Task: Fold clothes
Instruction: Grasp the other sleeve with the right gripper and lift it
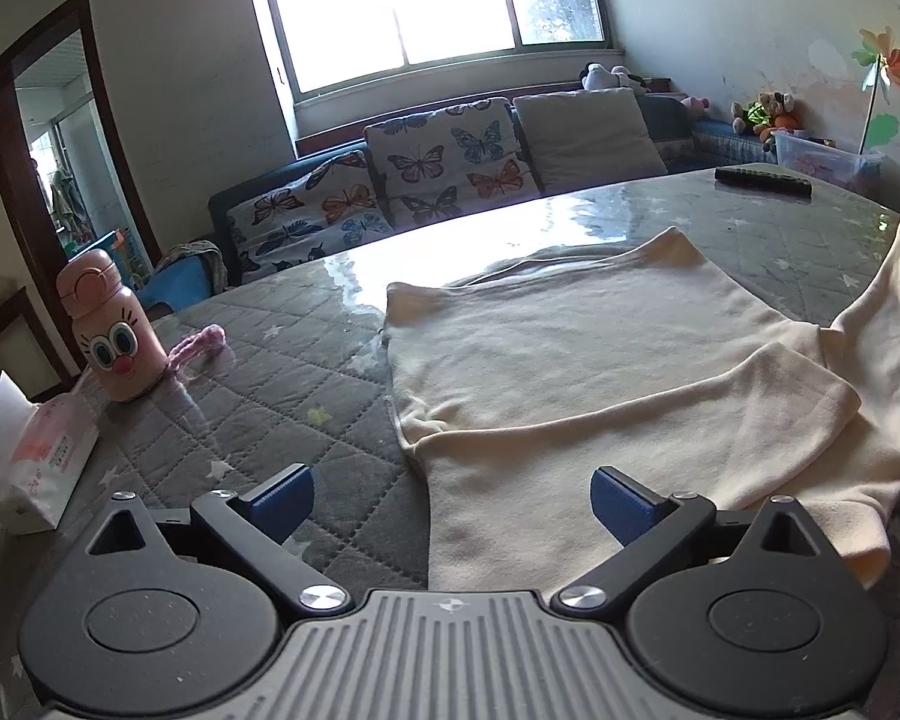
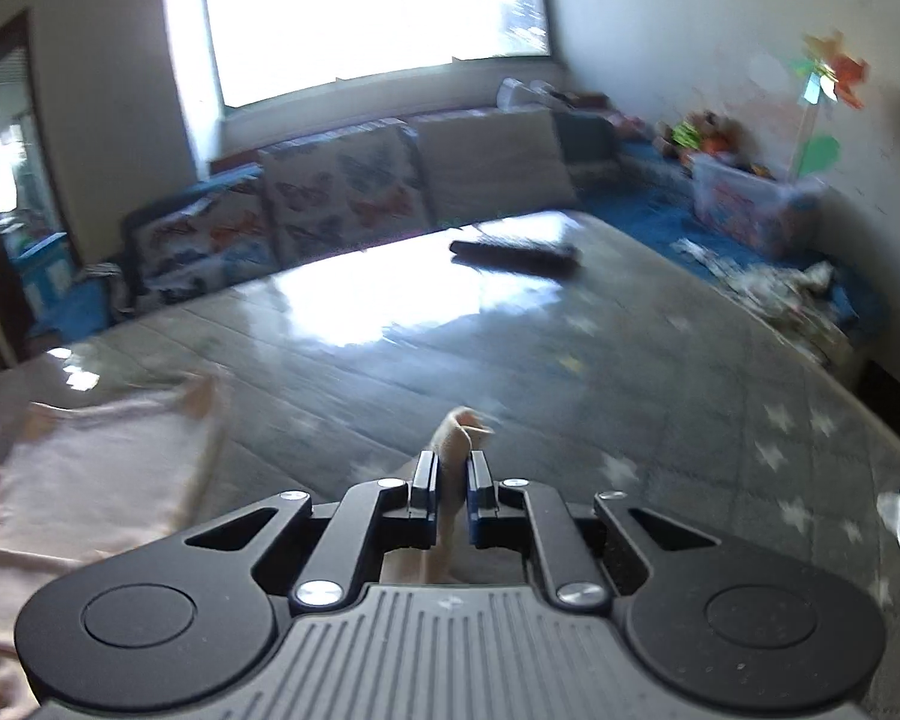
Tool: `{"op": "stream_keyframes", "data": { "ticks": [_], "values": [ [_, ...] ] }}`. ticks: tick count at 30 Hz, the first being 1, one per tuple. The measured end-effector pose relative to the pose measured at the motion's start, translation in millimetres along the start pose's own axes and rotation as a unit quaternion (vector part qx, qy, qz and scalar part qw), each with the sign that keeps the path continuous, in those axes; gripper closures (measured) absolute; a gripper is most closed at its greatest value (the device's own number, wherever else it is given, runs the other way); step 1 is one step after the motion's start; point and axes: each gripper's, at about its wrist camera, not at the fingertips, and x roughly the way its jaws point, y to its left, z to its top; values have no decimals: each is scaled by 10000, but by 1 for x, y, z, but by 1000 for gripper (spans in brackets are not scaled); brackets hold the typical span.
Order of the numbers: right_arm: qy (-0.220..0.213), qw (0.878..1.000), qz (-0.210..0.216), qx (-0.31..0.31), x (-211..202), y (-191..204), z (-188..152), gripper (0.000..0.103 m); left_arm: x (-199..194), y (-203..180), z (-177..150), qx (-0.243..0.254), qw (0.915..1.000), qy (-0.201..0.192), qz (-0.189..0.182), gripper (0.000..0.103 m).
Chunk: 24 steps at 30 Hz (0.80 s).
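Two grippers: left gripper point(image 1: 452, 507) jaws wide apart, holding nothing, over the near hem of the cream shirt point(image 1: 600, 360); right gripper point(image 2: 450, 489) pinched tight on a raised cloth edge at 3 o'clock. Shirt lies flat on the quilted table point(image 1: 282, 360), 12 to 2 o'clock; looks light, limp, prone to slip, so grab hem corners or seams.

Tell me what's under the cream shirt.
The shirt lies on the glossy quilted table; one sleeve is folded on top. Anything beneath the fabric is hidden. The right gripper pinches its other sleeve.

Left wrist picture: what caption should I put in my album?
Open left gripper hovers over a cream shirt on the quilted table.
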Motion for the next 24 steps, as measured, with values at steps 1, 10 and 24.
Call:
{"op": "stream_keyframes", "data": {
  "ticks": [1,10,24],
  "values": [
    [-58,9998,167,-81,-6,10,5,95,-1,2,-1,-24,10000,0,3,2],
    [-251,9856,1355,-976,-38,105,26,95,-7,20,-12,-264,9996,19,99,0],
    [72,9415,2619,-2119,-39,247,-1,95,-15,53,-33,-680,9971,103,332,0]
  ]
}}
